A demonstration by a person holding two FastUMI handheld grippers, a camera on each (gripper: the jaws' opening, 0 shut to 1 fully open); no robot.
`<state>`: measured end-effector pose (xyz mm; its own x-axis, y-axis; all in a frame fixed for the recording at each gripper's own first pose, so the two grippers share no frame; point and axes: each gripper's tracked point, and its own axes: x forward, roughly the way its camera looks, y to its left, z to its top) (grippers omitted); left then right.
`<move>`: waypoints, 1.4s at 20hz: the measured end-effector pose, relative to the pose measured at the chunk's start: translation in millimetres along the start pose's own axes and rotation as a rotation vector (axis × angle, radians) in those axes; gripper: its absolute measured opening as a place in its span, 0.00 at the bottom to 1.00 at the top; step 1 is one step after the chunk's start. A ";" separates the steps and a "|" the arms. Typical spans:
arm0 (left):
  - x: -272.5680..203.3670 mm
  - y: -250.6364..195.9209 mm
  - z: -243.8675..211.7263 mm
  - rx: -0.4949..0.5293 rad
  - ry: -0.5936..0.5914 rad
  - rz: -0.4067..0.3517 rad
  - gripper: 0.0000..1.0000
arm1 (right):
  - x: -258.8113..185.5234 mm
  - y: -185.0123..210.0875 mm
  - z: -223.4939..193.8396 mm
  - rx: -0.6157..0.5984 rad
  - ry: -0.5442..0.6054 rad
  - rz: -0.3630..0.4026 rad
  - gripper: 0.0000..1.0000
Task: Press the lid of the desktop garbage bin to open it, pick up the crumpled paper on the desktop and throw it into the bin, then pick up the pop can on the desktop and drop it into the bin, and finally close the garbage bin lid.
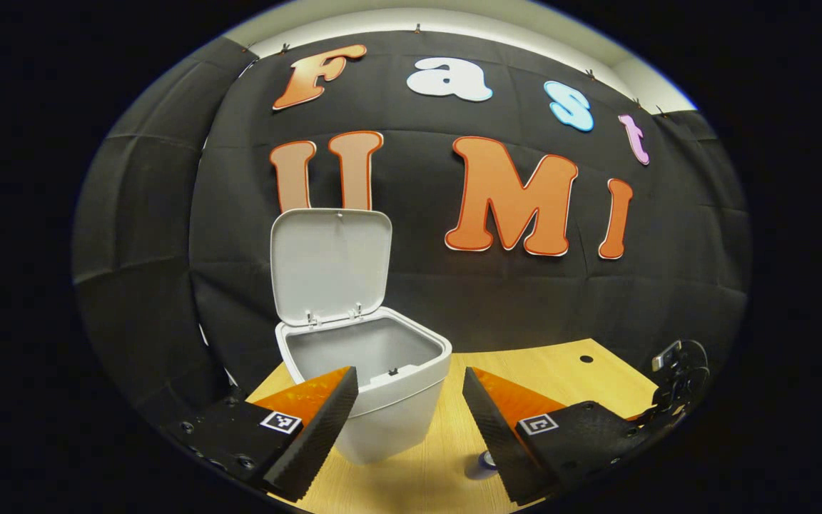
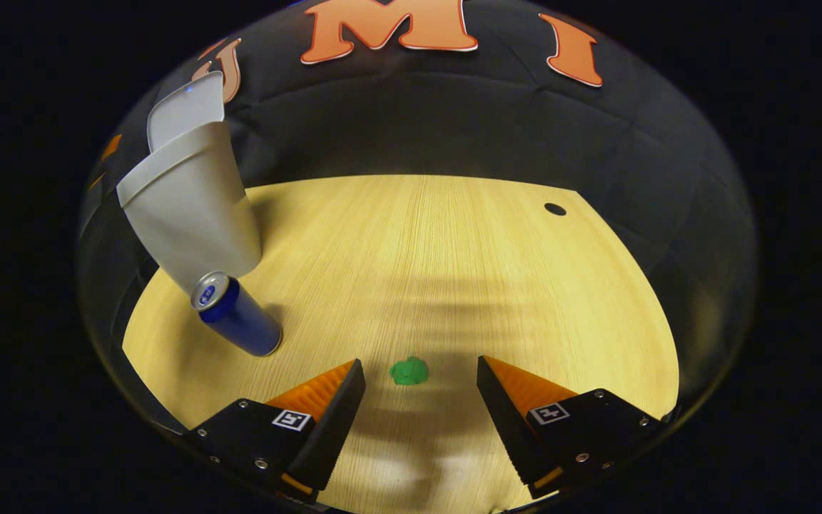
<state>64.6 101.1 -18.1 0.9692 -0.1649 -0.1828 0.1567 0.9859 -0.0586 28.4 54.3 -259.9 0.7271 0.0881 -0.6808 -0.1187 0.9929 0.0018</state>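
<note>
In the left gripper view the white desktop bin (image 1: 382,410) stands on the wooden desk with its lid (image 1: 330,264) swung up and its inside bare. My left gripper (image 1: 411,389) hangs open just in front of the bin's rim, holding nothing. A blue pop can (image 1: 481,465) peeks out low between its fingers. In the right gripper view the bin (image 2: 190,207) stands at the far left with the upright blue pop can (image 2: 236,314) just in front of it. A small green crumpled paper (image 2: 409,370) lies on the desk right between the tips of my open right gripper (image 2: 422,378).
The wooden desk (image 2: 454,271) stretches wide behind the paper, with a small round hole (image 2: 555,209) near its back right corner. Black cloth walls close the booth behind and at the sides. The other gripper's black body (image 1: 678,382) shows at the right edge of the left gripper view.
</note>
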 end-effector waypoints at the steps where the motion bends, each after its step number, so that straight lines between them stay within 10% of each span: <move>1: 1.0 3.0 -3.3 -0.003 0.006 0.005 0.94 | 2.5 0.5 -1.9 0.001 0.012 0.003 0.95; 12: 0.7 28.5 -9.3 -0.003 0.020 0.033 0.94 | 36.0 9.5 -11.4 -0.009 0.113 0.002 0.93; 18: -1.4 40.5 -15.2 -0.017 0.036 0.054 0.94 | 45.8 10.5 -19.9 0.009 0.172 -0.005 0.27; 28: -3.0 34.5 -19.5 -0.010 0.048 0.050 0.94 | 58.9 11.8 -13.9 0.063 0.215 0.055 0.08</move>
<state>63.4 135.0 -38.7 0.9656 -0.1164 -0.2326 0.1057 0.9927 -0.0578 60.4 70.1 -310.1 0.5595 0.1298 -0.8186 -0.1066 0.9907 0.0842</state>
